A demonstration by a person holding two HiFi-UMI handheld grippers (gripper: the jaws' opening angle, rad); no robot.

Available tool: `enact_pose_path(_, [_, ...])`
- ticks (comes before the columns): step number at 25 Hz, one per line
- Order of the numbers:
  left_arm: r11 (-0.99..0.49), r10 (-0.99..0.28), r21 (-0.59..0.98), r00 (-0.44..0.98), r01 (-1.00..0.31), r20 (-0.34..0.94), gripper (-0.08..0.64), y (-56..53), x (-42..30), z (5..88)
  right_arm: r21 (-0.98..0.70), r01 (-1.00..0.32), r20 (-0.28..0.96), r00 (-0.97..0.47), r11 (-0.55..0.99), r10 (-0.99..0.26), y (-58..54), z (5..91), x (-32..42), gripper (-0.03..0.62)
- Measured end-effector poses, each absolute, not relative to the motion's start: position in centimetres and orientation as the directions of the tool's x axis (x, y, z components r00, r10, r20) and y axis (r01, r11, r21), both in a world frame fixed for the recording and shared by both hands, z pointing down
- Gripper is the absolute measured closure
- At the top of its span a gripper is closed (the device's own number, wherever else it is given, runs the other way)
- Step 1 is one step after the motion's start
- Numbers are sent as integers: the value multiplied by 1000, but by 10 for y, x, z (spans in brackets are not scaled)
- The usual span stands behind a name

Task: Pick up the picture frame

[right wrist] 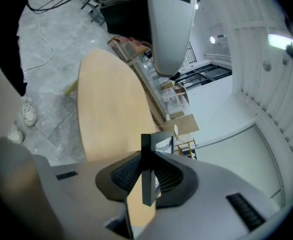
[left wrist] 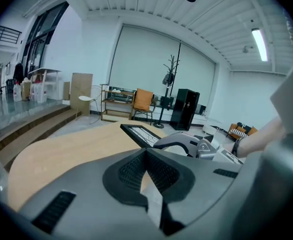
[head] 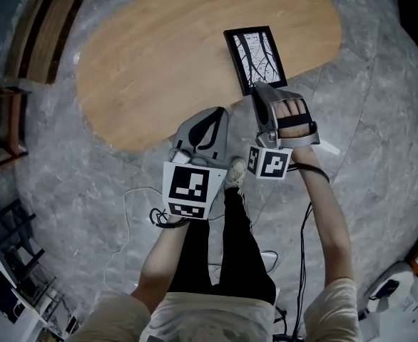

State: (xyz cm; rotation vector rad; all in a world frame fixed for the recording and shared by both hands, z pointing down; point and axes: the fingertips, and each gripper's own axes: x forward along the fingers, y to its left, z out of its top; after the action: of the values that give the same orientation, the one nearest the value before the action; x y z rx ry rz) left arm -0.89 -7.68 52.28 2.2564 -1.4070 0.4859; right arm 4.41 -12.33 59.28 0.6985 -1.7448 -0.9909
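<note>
So the picture frame [head: 255, 57] sits in the upper middle of the head view, a bit right of centre. It's a black frame with a pale branchy print in it, over the near right part of the wooden table [head: 159, 70]. The right gripper [head: 260, 87] has it by the near edge. In the right gripper view the jaws are clamped on that black edge [right wrist: 147, 169], which stands edge-on between the two ribbed pads. In the left gripper view the frame [left wrist: 139, 132] looks tilted over the tabletop, but I honestly can't tell if its far edge touches the wood.

The left gripper [head: 216, 116] is lower and to the left of the right one, near the table's front edge. Its own view shows the jaws [left wrist: 146, 151] closed tip to tip with nothing in them.

Each gripper's marker cube faces the head camera, left [head: 189, 189] and right [head: 269, 162]. Below them there's a shoe [head: 236, 173] on the grey marble floor [head: 66, 169].
</note>
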Motion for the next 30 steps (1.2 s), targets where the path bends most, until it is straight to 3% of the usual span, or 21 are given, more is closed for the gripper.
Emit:
enact_pose_path(6, [-394, -824, 147, 419, -907, 382, 552, -120, -16, 411, 909, -226, 275, -306, 351, -911, -169, 447, 39, 509])
enact_pose_path(12, [-415, -871, 113, 430, -903, 238, 552, -117, -35, 274, 841, -510, 71, -223, 179, -972, -162, 272, 41, 510])
enact_pose_path(15, [-431, -881, 87, 440, -898, 174, 552, -113, -37, 208, 728, -676, -8, -174, 114, -985, -144, 190, 55, 509])
enact_pose_path(19, [-454, -884, 51, 457, -889, 101, 552, -98, -34, 139, 450, -890, -98, -138, 79, -986, -110, 114, 76, 509])
enact_pose_path(23, [-460, -885, 46, 462, -887, 49, 552, -81, -37, 99, 261, -963, -129, -96, 59, -987, -75, 79, 88, 509])
enact_pose_path(30, [-463, -885, 44, 464, -885, 21, 552, -47, -47, 94, 137, -988, -115, -81, 65, -990, -19, 75, 92, 509])
